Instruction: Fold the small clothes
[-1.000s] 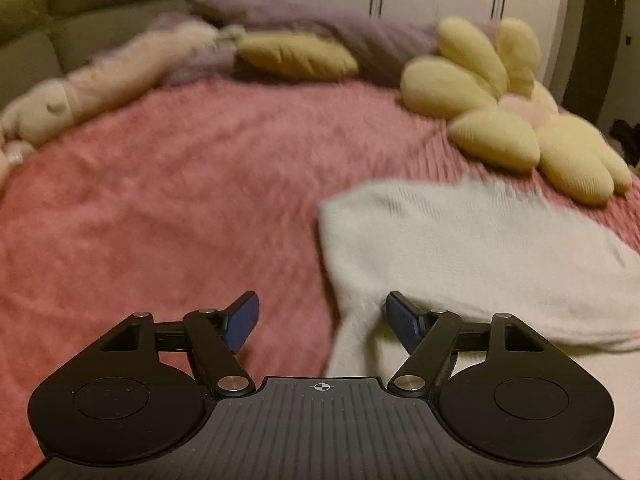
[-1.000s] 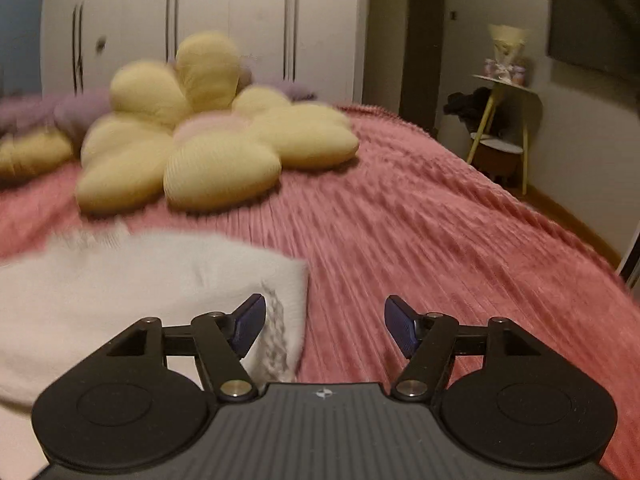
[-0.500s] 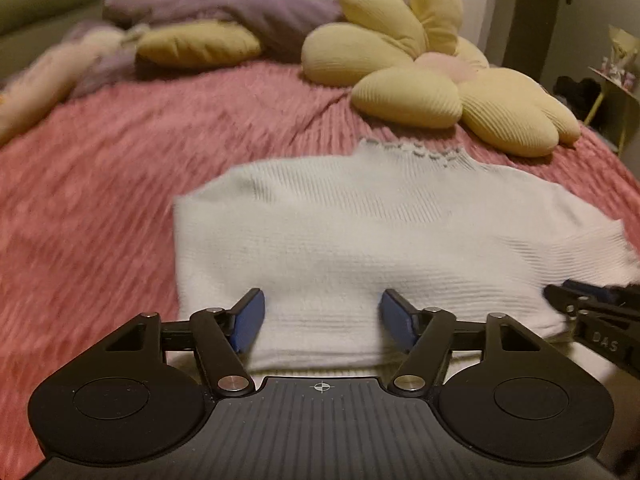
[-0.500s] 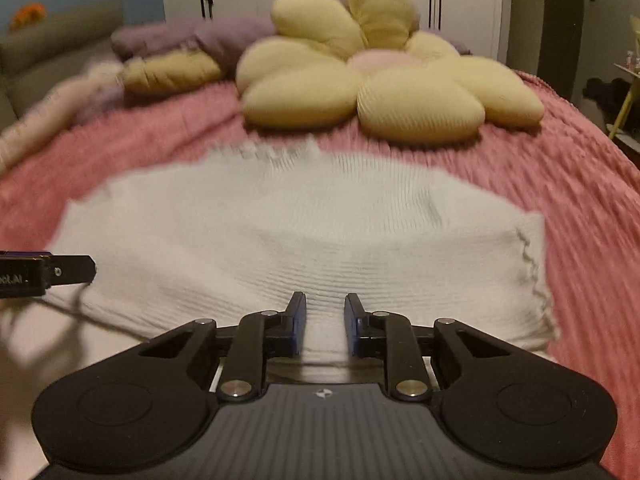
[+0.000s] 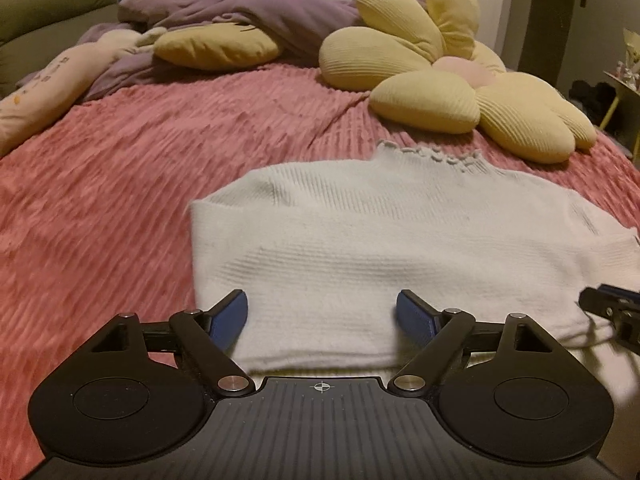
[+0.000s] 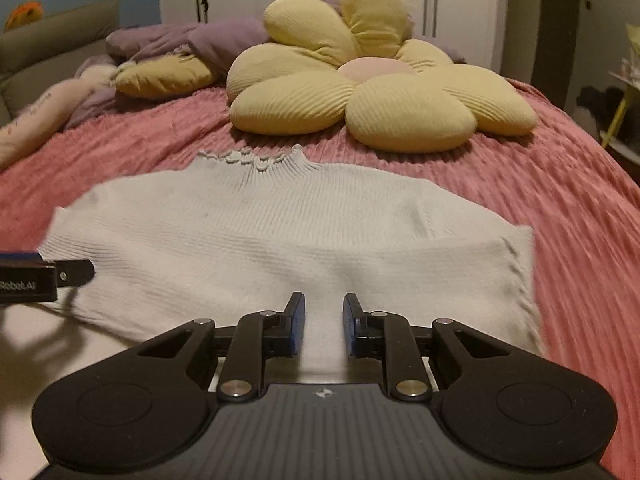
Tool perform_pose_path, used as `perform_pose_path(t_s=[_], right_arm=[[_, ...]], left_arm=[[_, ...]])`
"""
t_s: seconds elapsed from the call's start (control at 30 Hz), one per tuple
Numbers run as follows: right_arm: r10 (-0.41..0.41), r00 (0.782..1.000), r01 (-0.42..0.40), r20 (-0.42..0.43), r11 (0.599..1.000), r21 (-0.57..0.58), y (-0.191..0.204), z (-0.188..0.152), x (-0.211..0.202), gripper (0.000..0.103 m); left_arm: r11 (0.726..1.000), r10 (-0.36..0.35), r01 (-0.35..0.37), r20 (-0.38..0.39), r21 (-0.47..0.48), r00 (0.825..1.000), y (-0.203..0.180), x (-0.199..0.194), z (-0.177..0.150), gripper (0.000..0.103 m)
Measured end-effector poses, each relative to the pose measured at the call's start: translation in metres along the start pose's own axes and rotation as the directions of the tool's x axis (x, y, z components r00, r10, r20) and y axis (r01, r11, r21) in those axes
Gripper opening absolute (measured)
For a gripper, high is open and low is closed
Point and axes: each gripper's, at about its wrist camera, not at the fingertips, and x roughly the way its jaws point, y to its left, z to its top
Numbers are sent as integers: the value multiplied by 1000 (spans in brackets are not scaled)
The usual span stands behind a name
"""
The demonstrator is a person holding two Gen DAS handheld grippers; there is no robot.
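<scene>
so, white knit sweater [image 5: 384, 248] lies flat on the pink ribbed bedspread [image 5: 120, 184], frilly collar at the far end, near edge doubled over w/ a 2nd layer showing under the fold. left gripper [image 5: 322, 314] sits at that near edge, over the sweater's left part; its jaws have just been opening and now stand wide apart, blue pads clear of the knit, nothing pinched. right gripper [image 6: 324, 322] is over the near edge further right, jaws drawn in to a narrow gap w/ a strip of sweater showing in it; can't tell if the pads actually press the fabric. each gripper's tip pokes into the other's view at the side. yellow flower cushion [image 6: 360, 92] sits just past the collar, apart from it. purple blanket [image 5: 248, 12] & a 2nd yellow pillow [image 5: 216, 46] bunched at the far end of the bed.
</scene>
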Motion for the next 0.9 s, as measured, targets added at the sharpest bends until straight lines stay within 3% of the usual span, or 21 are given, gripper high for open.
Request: perform_pose_path(t_s=[0.23, 0.33, 0.53, 0.63, 0.7, 0.8, 0.9], right_arm=[[-20, 1000, 20, -13, 999, 34, -19, -16, -7, 19], [-38, 999, 38, -2, 999, -17, -18, -21, 2, 19], [-91, 995, 84, -33, 983, -160, 1, -16, -6, 21], [-43, 995, 38, -93, 998, -54, -13, -20, -37, 26], [-6, 996, 9, -88, 999, 37, -31, -39, -73, 38], [32, 995, -22, -93, 994, 105, -49, -81, -127, 43], [12, 992, 5, -129, 991, 136, -61, -123, -174, 49]], left_arm=[[999, 30, -30, -10, 40, 999, -6, 5, -3, 93], [998, 42, -40, -31, 47, 999, -3, 6, -5, 98], [995, 48, -42, -74, 89, 996, 1, -19, -10, 97], [999, -6, 9, -88, 41, 996, 16, -53, -30, 97], [998, -65, 66, -82, 4, 995, 29, -81, -54, 97], [997, -80, 78, -107, -21, 991, 48, -113, -92, 97], [997, -68, 60, -164, -53, 984, 69, -137, -128, 97]])
